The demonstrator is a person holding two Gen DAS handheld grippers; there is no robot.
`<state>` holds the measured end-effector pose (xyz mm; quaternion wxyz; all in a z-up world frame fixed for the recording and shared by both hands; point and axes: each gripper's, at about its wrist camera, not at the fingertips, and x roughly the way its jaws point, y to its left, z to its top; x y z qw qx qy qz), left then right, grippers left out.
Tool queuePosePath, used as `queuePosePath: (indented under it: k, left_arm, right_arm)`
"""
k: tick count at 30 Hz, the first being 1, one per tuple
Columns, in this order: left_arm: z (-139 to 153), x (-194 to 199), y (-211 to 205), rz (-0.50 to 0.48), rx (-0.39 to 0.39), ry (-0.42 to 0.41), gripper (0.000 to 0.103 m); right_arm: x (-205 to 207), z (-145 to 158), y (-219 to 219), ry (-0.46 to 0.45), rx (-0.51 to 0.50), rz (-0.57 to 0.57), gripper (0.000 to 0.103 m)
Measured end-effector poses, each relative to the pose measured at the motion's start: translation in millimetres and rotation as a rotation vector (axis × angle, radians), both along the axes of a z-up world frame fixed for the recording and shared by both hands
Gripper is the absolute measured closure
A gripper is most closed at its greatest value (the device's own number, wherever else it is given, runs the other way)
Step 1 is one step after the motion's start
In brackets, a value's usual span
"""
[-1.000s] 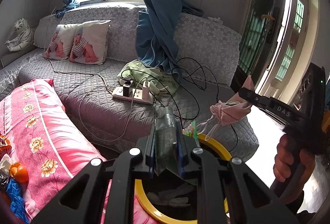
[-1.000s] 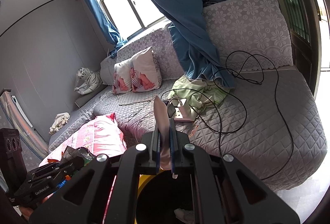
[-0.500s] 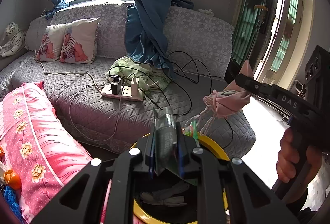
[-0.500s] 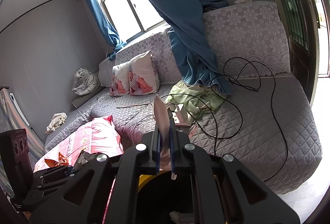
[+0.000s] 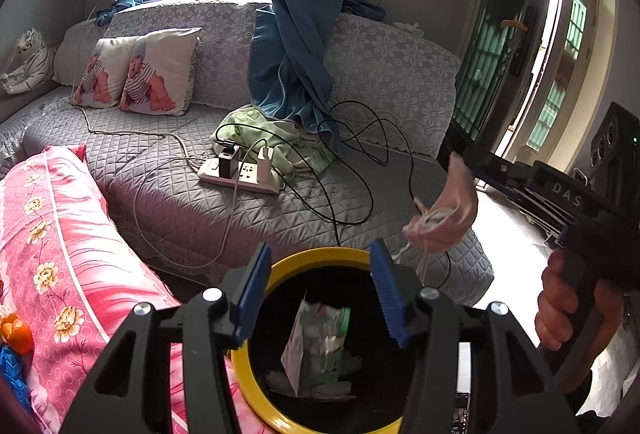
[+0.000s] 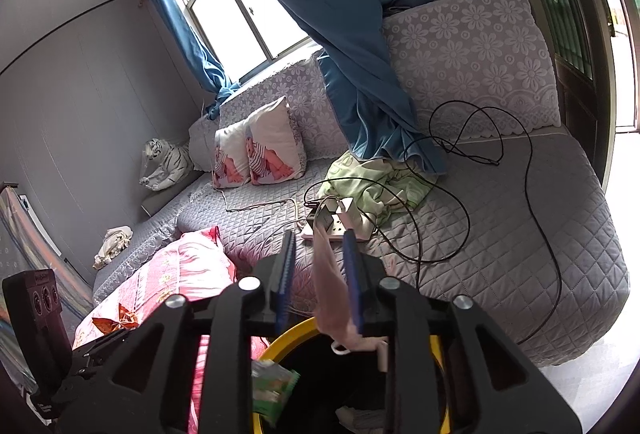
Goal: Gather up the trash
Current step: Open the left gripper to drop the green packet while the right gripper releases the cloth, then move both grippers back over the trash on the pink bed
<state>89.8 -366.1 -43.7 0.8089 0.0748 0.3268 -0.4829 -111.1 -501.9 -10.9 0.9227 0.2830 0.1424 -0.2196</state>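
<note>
A black bin with a yellow rim [image 5: 316, 254] stands below both grippers; it also shows in the right wrist view [image 6: 288, 336]. My left gripper [image 5: 320, 294] is open above the bin. A green-and-white wrapper [image 5: 316, 346] drops inside the bin and shows in the right wrist view [image 6: 272, 390]. My right gripper [image 6: 318, 282] is open; a pink face mask [image 6: 332, 298] still hangs against its right finger. The mask [image 5: 444, 218] dangles beside the bin's right rim in the left wrist view.
A grey quilted sofa [image 5: 320, 202] carries a power strip [image 5: 240, 174], black cables [image 5: 360, 162], a green cloth [image 5: 272, 138] and pillows [image 5: 140, 74]. A pink floral cushion [image 5: 52, 242] lies left of the bin. A door [image 5: 492, 34] is on the right.
Both grippers opened. The wrapper left my left gripper and fell into the bin. The mask slipped lower toward the bin as the right jaws parted.
</note>
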Motion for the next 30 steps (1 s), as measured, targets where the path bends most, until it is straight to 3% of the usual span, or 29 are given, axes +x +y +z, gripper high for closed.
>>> queuePosePath:
  k: [10,16,22,27,30]
  left_arm:
    - [1,7,15,0.042,-0.019,0.017,0.054]
    - [8,17,47,0.106,-0.018,-0.005,0.054]
    - [16,34,121,0.240,0.011,-0.060,0.054]
    - [17,48,208,0.387,0.033,-0.077,0.054]
    - [18,50,266,0.486,0.039,-0.082,0.048]
  right_arm:
    - [-1,3,3,-0.007,-0.017,0.003,0.073]
    - [10,6,14,0.000,-0.032,0.054,0.073]
    - [47,5,49,0.021,-0.044,0.187,0.073]
    - [91,2,99,0.047,-0.060,0.348,0.073]
    - [118,-2,137,0.065,-0.069,0.461,0.071]
